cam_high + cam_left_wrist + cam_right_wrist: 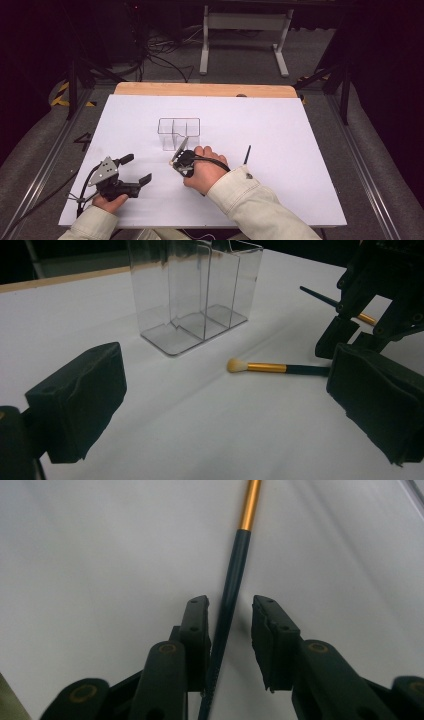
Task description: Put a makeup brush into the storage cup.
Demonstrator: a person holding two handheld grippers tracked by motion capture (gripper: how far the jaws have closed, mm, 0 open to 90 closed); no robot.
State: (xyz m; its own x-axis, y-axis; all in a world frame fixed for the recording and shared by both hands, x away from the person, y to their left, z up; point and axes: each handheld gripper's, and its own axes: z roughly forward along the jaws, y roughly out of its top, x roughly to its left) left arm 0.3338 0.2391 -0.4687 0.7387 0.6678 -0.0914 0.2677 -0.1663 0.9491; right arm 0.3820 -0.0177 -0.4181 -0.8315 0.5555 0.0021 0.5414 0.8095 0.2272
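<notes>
Brush (231,587) lies flat on the table (280,130) near the clear organizer (195,295), its dark handle between the right gripper (231,617)'s narrowed, not-yet-pinching jaws, so an off-centre squeeze might roll it away.

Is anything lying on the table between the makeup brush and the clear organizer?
Nothing visible: bare white table separates the makeup brush from the clear organizer. The right claw straddles the brush handle.
</notes>
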